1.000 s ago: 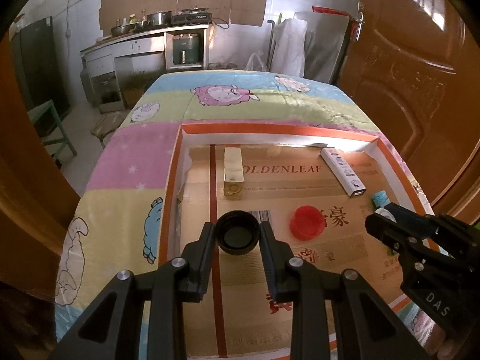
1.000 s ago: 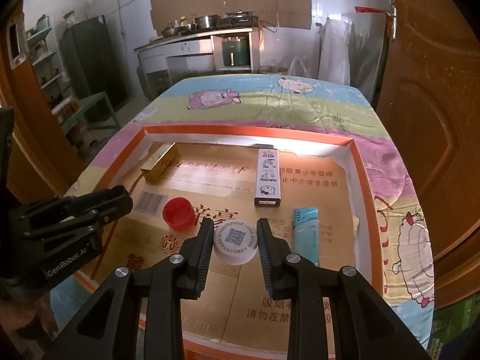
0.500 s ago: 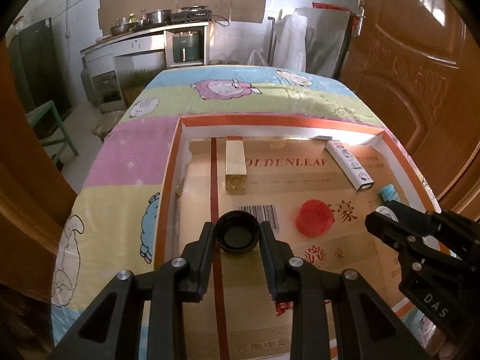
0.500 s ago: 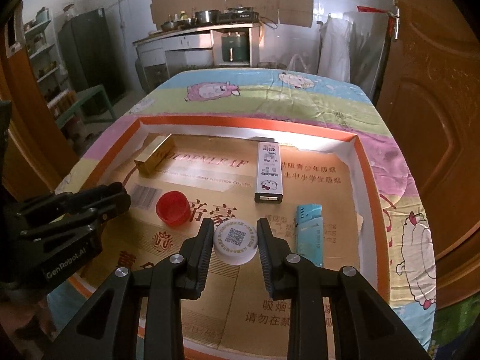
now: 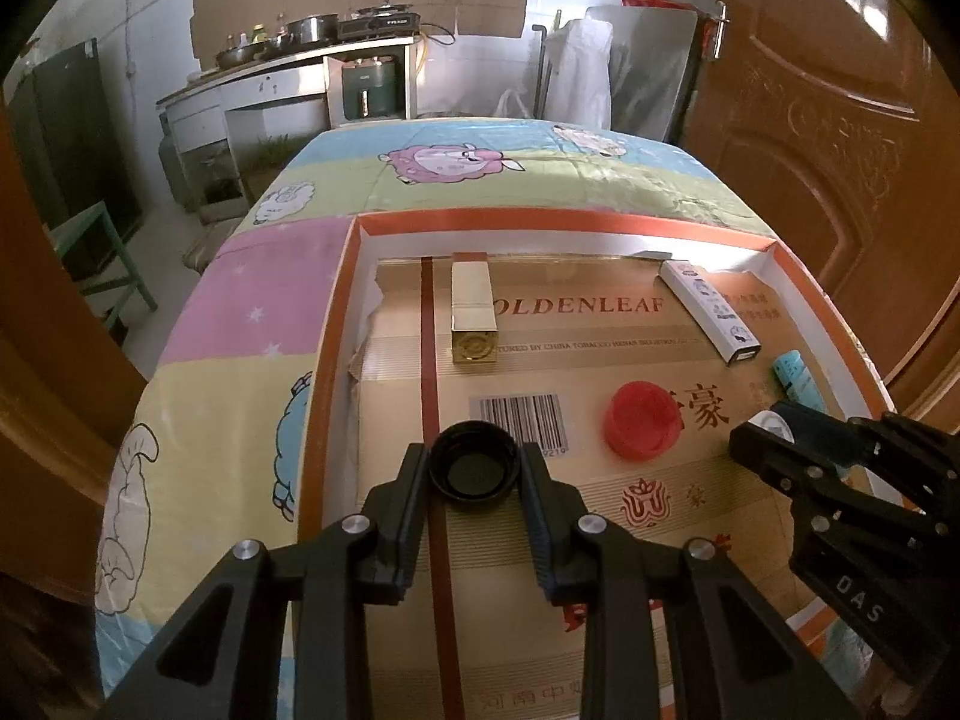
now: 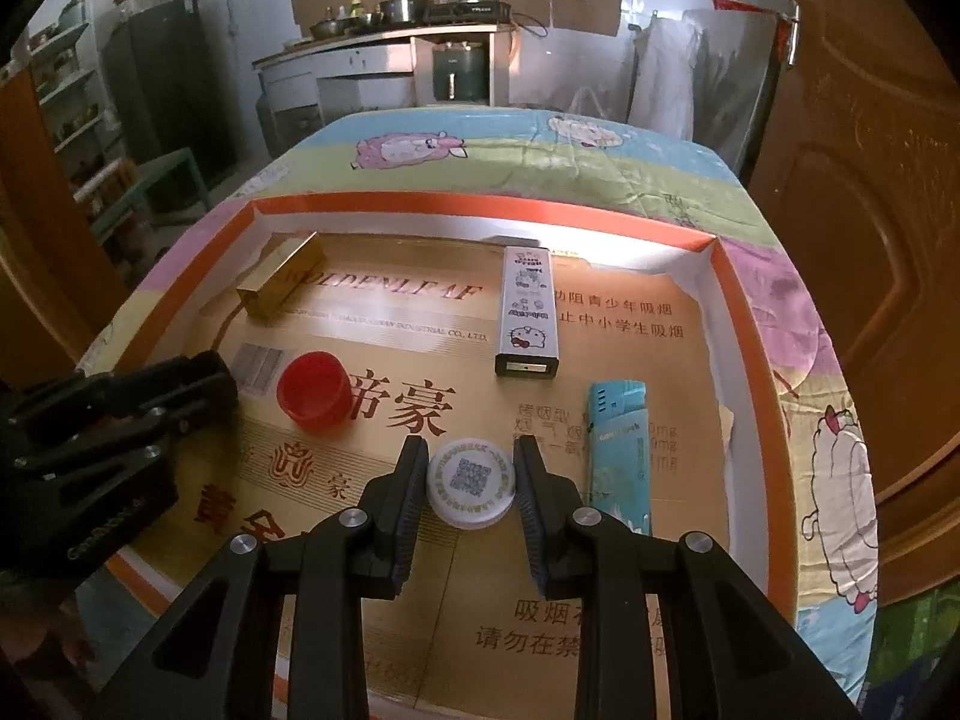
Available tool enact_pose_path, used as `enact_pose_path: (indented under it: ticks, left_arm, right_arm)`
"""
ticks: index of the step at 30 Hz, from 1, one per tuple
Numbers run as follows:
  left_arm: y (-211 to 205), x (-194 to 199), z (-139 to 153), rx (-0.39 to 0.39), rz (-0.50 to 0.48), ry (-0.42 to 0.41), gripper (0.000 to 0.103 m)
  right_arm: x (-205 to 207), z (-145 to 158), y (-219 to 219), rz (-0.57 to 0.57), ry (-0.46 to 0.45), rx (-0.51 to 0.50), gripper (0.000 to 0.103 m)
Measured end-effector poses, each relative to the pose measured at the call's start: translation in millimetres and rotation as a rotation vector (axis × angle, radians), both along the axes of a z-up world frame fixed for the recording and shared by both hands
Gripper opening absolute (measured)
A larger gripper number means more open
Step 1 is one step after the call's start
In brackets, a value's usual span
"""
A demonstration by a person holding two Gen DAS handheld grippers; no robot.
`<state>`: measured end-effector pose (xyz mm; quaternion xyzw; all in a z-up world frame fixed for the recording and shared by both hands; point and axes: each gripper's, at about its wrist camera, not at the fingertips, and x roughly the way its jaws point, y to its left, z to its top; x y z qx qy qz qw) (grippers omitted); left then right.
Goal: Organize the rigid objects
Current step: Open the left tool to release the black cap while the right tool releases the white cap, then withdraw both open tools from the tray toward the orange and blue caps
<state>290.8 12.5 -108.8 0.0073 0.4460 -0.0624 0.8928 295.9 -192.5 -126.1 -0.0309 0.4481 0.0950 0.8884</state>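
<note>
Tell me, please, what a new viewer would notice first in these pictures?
Each gripper is shut on a bottle cap: the left gripper on a black cap, the right gripper on a white cap printed with a QR code. A red cap sits between them in the orange-rimmed tray.

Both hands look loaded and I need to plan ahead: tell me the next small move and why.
Probably set the caps down beside the red cap. The left gripper has its fingers closed on a black cap, and the right gripper grips a white cap, both over the tray's cardboard floor. The gold box, white box and blue lighter already lie apart.
</note>
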Motion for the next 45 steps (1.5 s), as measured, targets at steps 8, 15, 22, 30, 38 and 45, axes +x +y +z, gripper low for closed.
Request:
enact_pose_path:
  ticks: [8,15,22,30,38,45]
  left_arm:
    - [-7.0,0.4,0.3,0.006,-0.024,0.004,0.045]
    - [-6.4,-0.6,0.5,-0.009,-0.023,-0.007,0.047]
    - [-5.0,-3.4,3.2,-0.01,-0.027,-0.013,0.047]
    - [-4.1,-8.7,6.7,-0.005,-0.031,-0.035,0.047]
    - [-3.0,-19.6,16.7,-0.012,-0.034,-0.066,0.047]
    - [-1.6,-33.1,26.3,-0.029,-0.031,-0.09,0.047]
  right_arm:
    - [-0.9,0.1,1.2,0.0,0.0,0.0,0.031]
    - [-3.8,-0.3,1.2,0.009,-0.011,-0.004,0.031]
    - [-8.6,-0.1,4.0,0.012,-0.019,-0.02,0.048]
    - [-16.7,1.9,1.7,0.011,-0.036,-0.013,0.048]
    - [-26.8,9.4,-1.0,0.009,-0.051,0.004,0.048]
    - [-37.0,16.9,-1.1,0.007,-0.066,0.013,0.048]
